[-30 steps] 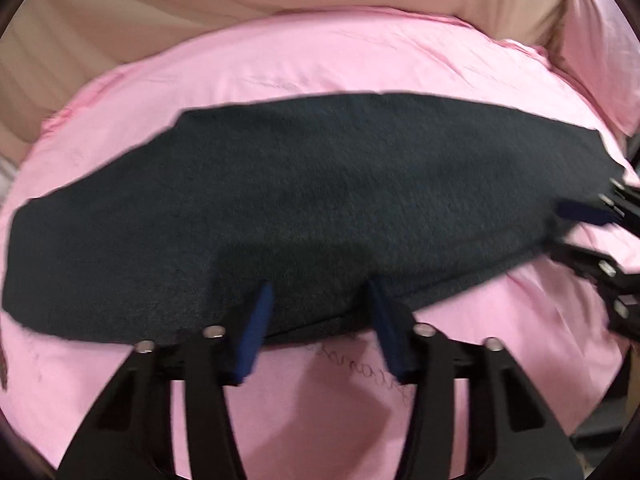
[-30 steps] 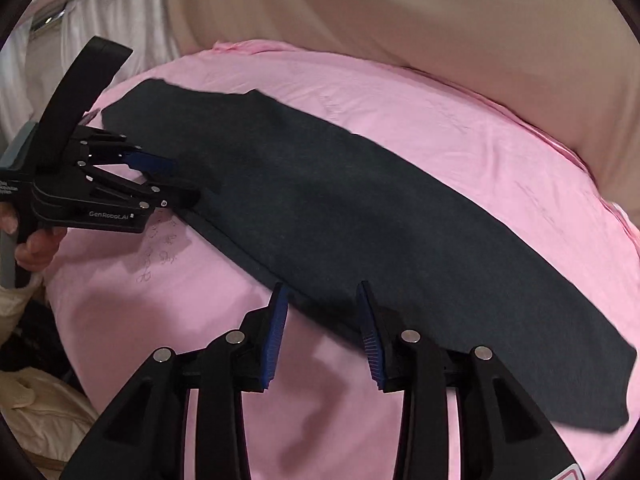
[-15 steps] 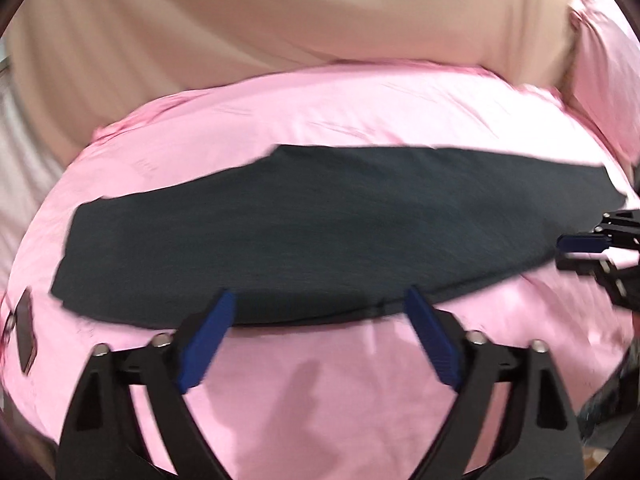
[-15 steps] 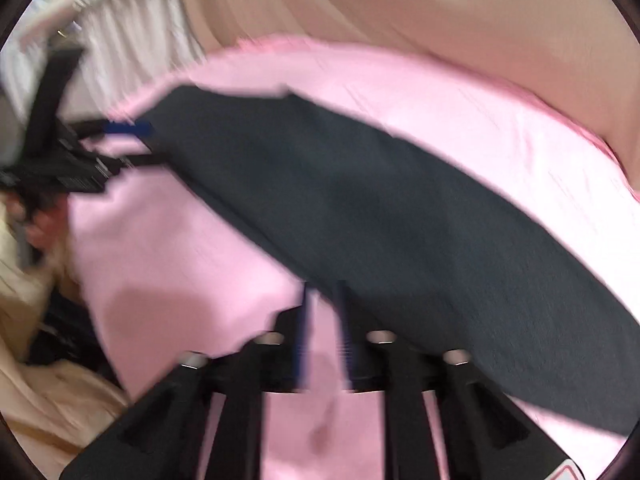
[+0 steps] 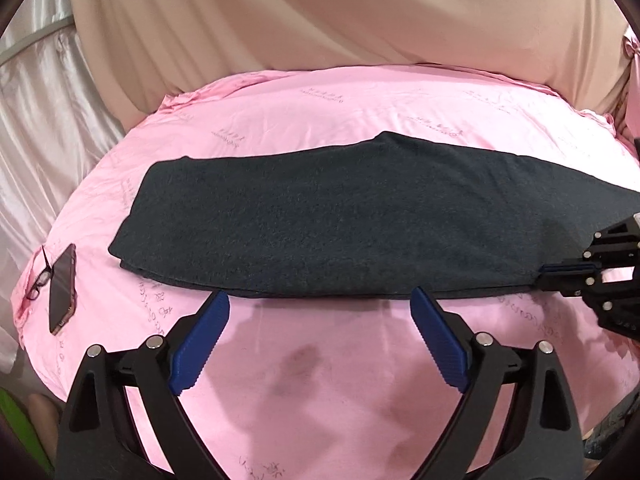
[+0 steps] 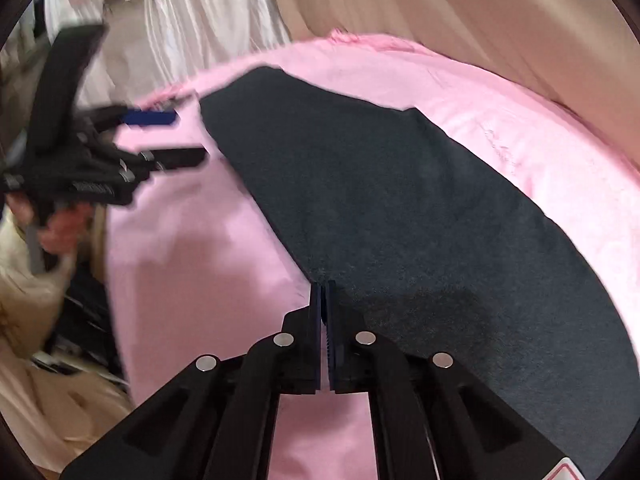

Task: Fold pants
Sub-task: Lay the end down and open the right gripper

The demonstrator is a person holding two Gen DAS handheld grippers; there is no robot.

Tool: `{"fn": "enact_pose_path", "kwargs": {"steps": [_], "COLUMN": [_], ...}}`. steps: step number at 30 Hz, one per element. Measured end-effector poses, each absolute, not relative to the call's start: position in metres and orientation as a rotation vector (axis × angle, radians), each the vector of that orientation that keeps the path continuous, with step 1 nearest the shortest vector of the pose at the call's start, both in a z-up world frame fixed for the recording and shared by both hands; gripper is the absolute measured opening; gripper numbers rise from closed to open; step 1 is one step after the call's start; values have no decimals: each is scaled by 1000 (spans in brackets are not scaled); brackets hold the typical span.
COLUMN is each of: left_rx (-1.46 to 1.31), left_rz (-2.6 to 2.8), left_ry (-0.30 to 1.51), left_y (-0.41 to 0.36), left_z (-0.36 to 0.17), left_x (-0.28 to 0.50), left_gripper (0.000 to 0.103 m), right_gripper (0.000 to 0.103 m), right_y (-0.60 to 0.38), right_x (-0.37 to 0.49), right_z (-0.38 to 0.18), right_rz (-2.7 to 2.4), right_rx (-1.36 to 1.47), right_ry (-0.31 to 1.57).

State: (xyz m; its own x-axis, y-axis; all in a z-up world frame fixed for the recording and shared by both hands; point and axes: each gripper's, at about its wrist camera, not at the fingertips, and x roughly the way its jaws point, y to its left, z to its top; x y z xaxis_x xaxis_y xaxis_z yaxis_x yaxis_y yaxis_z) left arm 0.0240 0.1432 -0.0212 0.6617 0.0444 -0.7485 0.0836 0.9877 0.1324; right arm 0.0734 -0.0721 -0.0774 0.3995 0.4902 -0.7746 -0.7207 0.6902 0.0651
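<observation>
right tool pressed together, just snapped to, tips at the near long edge of the pants; cannot tell whether cloth is caught between the pads or they met just beside the hem. worth checking for a bite on both layers before lifting, else regrip deeper past the edge. left tool spread wide, just been opening, nothing between the pads, hovering over bare pink sheet just short of the same near edge. needs to come forward, close on the edge well apart from the right one so the span lifts evenly. pants lying flat across the bed, dark, already doubled lengthwise, long strip running left to right. next fold likely end over end; lift low, keep edges aligned, avoid dragging the sheet. phone and glasses at far left bed edge, clear of the cloth. beige curtain behind.
</observation>
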Motion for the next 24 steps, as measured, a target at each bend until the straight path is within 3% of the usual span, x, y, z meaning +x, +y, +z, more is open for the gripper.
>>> {"fn": "enact_pose_path", "kwargs": {"steps": [3, 5, 8, 11, 14, 17, 18, 19, 23, 24], "left_rx": [157, 146, 129, 134, 127, 129, 142, 155, 208, 209], "left_rz": [-7, -15, -30, -28, -33, -32, -34, -33, -8, -10], "left_ry": [852, 850, 853, 842, 828, 828, 842, 857, 908, 915], "left_y": [143, 143, 142, 138, 132, 116, 106, 100, 84, 81], "left_z": [-24, -24, -24, -19, -13, -15, -20, -26, -43, -44], "left_x": [32, 32, 33, 34, 40, 56, 63, 68, 74, 73], "left_gripper": [90, 90, 91, 91, 93, 93, 93, 93, 93, 93], "right_gripper": [13, 28, 28, 28, 26, 25, 16, 15, 24, 32], "right_y": [-73, -63, -50, -51, -77, -108, -126, -147, -253, -297], "right_x": [70, 70, 84, 69, 77, 92, 94, 90, 52, 37], "right_z": [-63, -62, -89, -82, -63, -82, -91, -90, -69, -63], "right_rz": [792, 831, 849, 856, 847, 663, 632, 644, 404, 293], "right_rx": [-239, -235, -239, -277, -118, -116, -90, -19, 87, 135], "right_ry": [824, 807, 913, 863, 810, 861, 880, 888, 814, 782]}}
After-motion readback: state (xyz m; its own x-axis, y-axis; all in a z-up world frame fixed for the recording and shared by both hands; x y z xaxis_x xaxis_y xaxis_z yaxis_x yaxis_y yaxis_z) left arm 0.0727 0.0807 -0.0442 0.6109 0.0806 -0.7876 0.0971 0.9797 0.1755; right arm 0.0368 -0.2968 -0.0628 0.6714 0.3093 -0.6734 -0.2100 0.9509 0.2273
